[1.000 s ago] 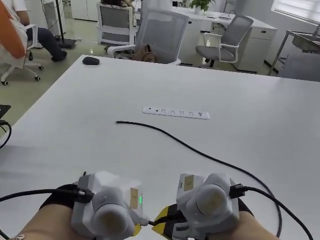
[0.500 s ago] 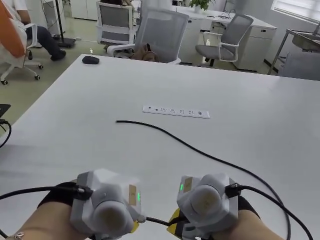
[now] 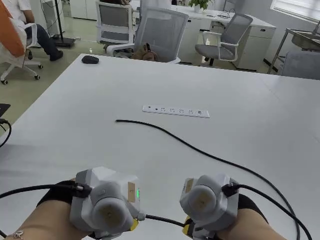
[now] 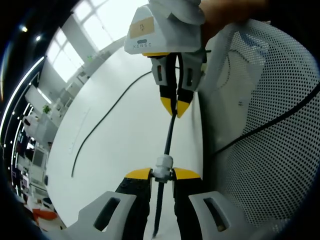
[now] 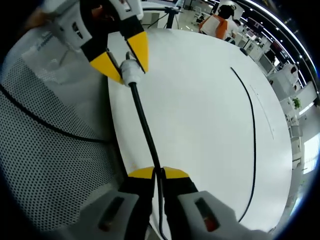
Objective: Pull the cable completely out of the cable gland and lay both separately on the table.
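I'm looking into an open office, with grey mesh chairs along the far side and a seated person at the left, partly cut off. The white bench takes up most of the head view. It carries a power strip mid-surface and a dark mouse near the far corner. A long black lead snakes across the bench and leaves the frame at the lower right, so I can't tell where it goes.

The grippers sit low and side by side at the near edge, their jaw tips cut off by the bottom of the head view. The left hand-held gripper is clamped on the white cable gland. The right hand-held gripper pinches the cable, which is stretched between the two and passes through the gland.
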### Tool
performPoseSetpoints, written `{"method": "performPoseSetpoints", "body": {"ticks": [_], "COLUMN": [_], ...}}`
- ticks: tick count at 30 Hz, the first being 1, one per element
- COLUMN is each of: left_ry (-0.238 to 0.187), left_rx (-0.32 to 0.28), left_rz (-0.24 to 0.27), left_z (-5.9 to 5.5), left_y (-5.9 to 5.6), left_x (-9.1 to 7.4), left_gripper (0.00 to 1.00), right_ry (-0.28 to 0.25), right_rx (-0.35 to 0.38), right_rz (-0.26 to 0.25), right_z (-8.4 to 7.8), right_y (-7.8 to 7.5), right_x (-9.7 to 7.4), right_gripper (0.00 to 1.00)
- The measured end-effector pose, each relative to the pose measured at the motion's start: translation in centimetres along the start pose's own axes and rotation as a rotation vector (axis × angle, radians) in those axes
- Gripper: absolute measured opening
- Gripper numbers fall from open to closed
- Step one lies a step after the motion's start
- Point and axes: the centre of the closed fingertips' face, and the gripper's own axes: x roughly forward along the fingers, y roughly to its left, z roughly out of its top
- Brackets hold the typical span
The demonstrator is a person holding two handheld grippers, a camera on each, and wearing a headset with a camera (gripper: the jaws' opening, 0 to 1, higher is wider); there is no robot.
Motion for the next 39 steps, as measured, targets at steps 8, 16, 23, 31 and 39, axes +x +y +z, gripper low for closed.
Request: {"method": "performPoseSetpoints", "body": {"ticks": [8, 16, 23, 31, 39], "left_ry": [0.003, 0.012, 0.006, -0.032, -0.041], "left_rx": [-0.007, -0.002, -0.001, 0.024, 0.029], "left_rz": [0.002, 0.002, -0.011, -0.018, -0.018], "left_z": [-0.2, -0.3, -0.1, 1.2, 1.3], "left_y": [0.1, 0.1, -0.3, -0.7, -0.5], "left_x": [0.0, 0.1, 0.2, 0.1, 0.5], "left_gripper": [0.17, 0.17, 0.17, 0.17, 0.17], "right_ry": [0.113, 0.06, -0.185, -0.328, -0.377], "right_rx": [0.023, -0.004, -0.066, -0.067, -0.068], "right_rz": [-0.047, 0.009, 0.08, 0.103, 0.112], "right_z": [-2.5, -1.1, 4.3, 7.3, 8.3], "right_y": [-1.0, 0.3, 2.0, 2.8, 3.1], "right_x": [0.0, 0.1, -0.7, -1.8, -2.3], "right_gripper": [0.03, 0.17, 0.17, 0.16, 0.08]}}
